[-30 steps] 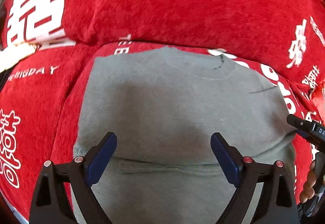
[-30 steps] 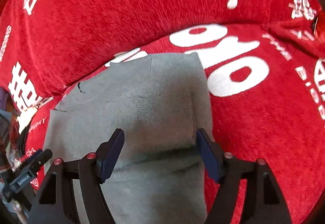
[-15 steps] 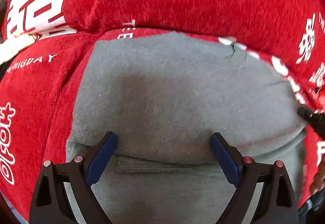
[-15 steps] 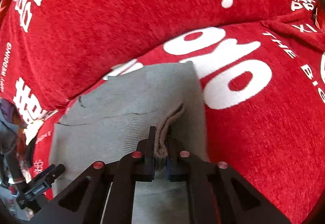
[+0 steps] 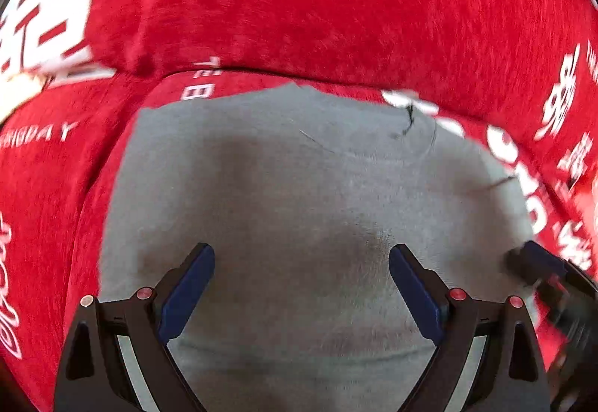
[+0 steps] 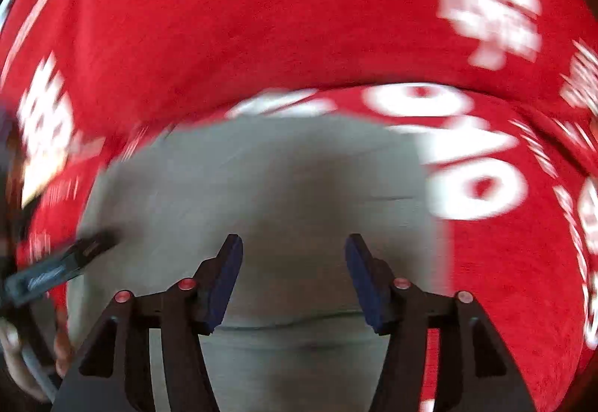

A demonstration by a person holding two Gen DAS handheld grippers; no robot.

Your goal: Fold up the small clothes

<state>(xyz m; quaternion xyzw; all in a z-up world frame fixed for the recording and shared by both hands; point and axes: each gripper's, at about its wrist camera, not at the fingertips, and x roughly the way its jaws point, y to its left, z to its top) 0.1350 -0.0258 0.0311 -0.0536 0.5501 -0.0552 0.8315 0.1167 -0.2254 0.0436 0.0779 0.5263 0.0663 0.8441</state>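
Observation:
A small grey garment point(image 5: 291, 188) lies folded and flat on a red sofa seat point(image 5: 56, 188) printed with white lettering. My left gripper point(image 5: 301, 262) hovers open over its near half, blue pads wide apart with nothing between them. In the right wrist view the same grey garment point(image 6: 291, 180) fills the middle, blurred by motion. My right gripper point(image 6: 293, 255) is above it with its jaws opening, nothing clamped between the pads. The right gripper's tip point(image 5: 538, 259) shows at the garment's right edge in the left view; the left gripper's tip point(image 6: 86, 247) shows at its left edge.
The red sofa backrest point(image 5: 317, 1) rises right behind the garment, with a dark seam where it meets the seat. A person's fingers point(image 6: 11, 337) hold the left gripper's handle at the lower left. Red seat point(image 6: 504, 281) lies to the garment's right.
The right gripper pinched a ridge of the grey cloth shut, then let it go and its jaws parted while it swung left. The near cloth fold now lies flatter. The left gripper shifted slightly.

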